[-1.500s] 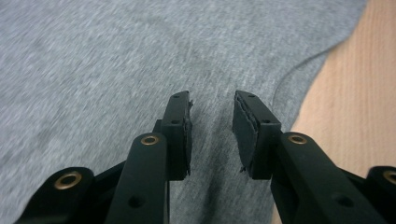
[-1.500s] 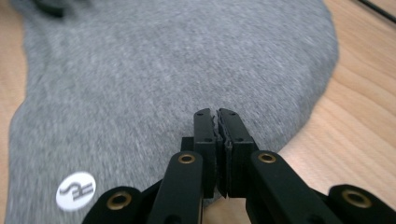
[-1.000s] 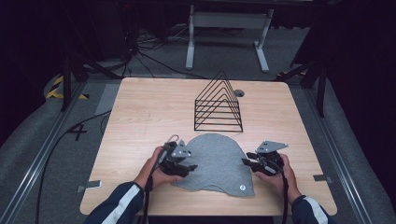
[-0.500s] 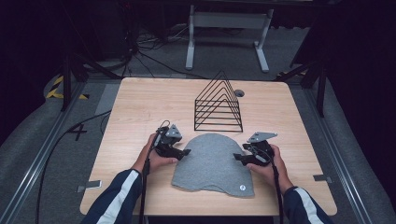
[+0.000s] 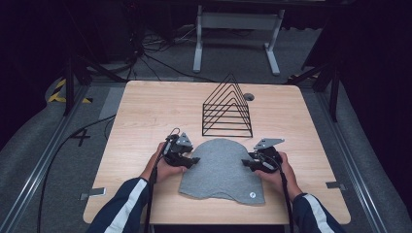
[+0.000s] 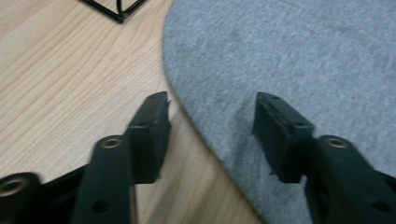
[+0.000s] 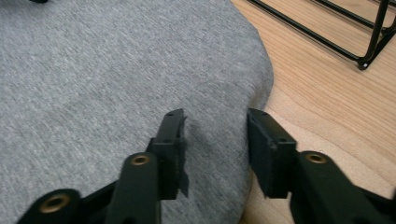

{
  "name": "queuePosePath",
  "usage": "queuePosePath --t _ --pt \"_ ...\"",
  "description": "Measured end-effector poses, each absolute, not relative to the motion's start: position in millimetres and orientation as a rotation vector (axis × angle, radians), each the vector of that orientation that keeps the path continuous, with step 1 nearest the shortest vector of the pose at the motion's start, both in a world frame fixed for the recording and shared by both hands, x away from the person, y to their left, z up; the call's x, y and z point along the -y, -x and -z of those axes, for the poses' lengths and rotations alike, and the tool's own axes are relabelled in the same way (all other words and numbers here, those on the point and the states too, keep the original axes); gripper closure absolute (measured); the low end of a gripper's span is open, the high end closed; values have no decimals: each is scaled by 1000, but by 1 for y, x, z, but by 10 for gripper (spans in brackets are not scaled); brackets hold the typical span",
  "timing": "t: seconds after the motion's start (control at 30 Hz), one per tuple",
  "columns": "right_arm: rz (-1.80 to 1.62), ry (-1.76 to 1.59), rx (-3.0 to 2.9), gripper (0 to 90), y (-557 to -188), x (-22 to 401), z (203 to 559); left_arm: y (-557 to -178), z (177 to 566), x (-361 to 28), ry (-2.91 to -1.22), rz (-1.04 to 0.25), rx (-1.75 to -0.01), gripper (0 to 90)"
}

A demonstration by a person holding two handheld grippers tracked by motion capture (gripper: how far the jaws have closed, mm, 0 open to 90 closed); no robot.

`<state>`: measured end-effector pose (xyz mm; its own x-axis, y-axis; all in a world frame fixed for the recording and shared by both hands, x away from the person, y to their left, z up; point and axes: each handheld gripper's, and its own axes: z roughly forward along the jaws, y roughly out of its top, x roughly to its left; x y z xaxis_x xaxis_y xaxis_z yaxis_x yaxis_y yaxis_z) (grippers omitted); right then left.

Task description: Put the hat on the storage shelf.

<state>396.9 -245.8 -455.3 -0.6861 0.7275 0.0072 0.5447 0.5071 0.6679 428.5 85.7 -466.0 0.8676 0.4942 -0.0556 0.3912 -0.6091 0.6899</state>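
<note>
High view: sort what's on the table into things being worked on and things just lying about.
In the job:
- grey beanie
- left gripper, at the beanie's left edge
- right gripper, at its right edge

Lying about:
- black wire rack
- small round disc behind the rack

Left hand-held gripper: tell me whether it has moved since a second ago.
Yes. The left hand-held gripper has moved up the high view, closer to the black wire rack, at the grey beanie's left edge.

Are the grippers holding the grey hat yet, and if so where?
No. Left gripper and right gripper each straddle a side edge of the grey hat, jaws just closing, pads not yet pressing.
</note>
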Motion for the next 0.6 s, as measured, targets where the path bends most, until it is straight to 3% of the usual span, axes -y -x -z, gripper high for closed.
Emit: queuePosePath --t 0.13,0.37,0.6 --pt "-989 -1093 -2484 765 -398 249 456 -429 467 -88 -2273 -110 -639 689" --pt "-1010 -1073 -2490 844 -396 250 456 -429 467 -87 -2274 -80 -625 842" --pt "-1007 -1029 -2489 851 -394 250 454 -424 462 -83 -2314 -143 -592 869"
